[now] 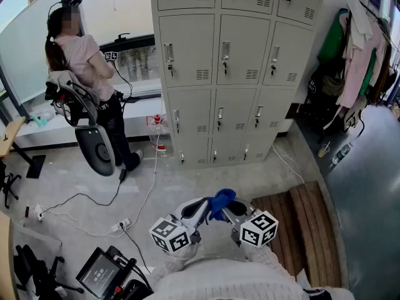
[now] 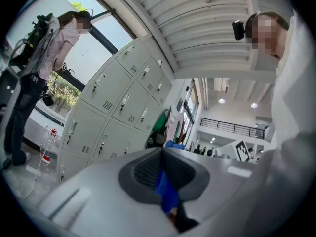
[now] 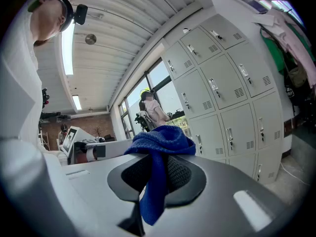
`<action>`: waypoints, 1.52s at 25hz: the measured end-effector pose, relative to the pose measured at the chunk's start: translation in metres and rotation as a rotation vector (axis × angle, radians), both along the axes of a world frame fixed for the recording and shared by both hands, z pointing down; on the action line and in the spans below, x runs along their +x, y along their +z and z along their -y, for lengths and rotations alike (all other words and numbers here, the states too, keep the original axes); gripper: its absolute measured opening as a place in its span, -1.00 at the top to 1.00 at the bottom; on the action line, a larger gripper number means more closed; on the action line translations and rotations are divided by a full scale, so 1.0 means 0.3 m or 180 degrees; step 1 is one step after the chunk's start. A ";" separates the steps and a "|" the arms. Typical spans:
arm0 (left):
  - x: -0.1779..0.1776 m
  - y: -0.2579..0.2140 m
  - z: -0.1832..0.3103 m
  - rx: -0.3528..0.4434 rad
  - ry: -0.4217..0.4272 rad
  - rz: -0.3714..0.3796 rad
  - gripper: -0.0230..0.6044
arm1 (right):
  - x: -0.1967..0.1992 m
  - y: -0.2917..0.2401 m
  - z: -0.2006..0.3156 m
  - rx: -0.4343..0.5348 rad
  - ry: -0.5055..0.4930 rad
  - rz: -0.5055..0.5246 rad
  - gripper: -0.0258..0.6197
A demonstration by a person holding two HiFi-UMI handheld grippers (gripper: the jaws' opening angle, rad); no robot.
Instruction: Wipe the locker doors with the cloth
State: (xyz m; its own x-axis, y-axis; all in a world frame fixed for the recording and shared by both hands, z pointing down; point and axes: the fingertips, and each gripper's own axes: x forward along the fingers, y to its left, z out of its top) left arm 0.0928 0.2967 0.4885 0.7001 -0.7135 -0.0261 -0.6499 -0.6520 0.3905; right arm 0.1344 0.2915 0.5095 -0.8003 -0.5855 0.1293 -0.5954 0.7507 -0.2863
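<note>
Pinching one blue cloth (image 1: 220,200), left tool (image 2: 162,158) and right tool (image 3: 156,163) alike, lockers (image 1: 231,67) well apart across open floor (image 1: 187,183).

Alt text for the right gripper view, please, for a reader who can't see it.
The right gripper is shut on a blue cloth, which bunches above the jaws and hangs below them. Grey lockers stand beyond at right, with a person by a window.

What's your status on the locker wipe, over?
Left gripper and right gripper both shut on the blue cloth. Locker doors ahead, not yet touched. Person by the window, left of the lockers.
</note>
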 end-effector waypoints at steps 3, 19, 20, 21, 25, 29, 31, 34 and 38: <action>0.013 -0.012 0.078 0.0012 -0.0021 -0.0054 0.91 | 0.023 -0.023 0.065 0.0060 -0.0008 -0.0019 0.75; -0.049 0.050 0.413 -0.0126 0.0005 -0.0191 0.91 | -0.012 0.079 0.376 -0.0082 0.0075 -0.0087 0.75; -0.081 0.037 0.475 -0.0062 -0.0010 -0.0170 0.91 | -0.035 0.069 0.432 -0.0027 0.0073 -0.0095 0.75; -0.117 0.015 0.545 0.0008 -0.0026 -0.0151 0.91 | -0.062 0.048 0.496 0.0038 0.0070 -0.0093 0.75; -0.257 -0.100 0.798 0.0215 -0.0090 -0.0066 0.91 | -0.171 -0.064 0.716 0.0298 0.0070 -0.0086 0.75; -0.376 -0.183 1.010 0.0332 -0.0059 0.0096 0.91 | -0.299 -0.155 0.932 0.0483 0.0087 -0.0104 0.75; -0.435 -0.215 1.114 0.0368 -0.0085 0.0162 0.91 | -0.364 -0.203 1.029 0.0580 0.0075 -0.0104 0.75; -0.507 -0.272 1.258 0.0476 -0.0119 0.0208 0.91 | -0.428 -0.265 1.160 0.0723 0.0108 -0.0100 0.75; -0.529 -0.317 1.379 0.0602 0.0051 0.0248 0.91 | -0.463 -0.292 1.288 0.0746 0.0235 -0.0127 0.75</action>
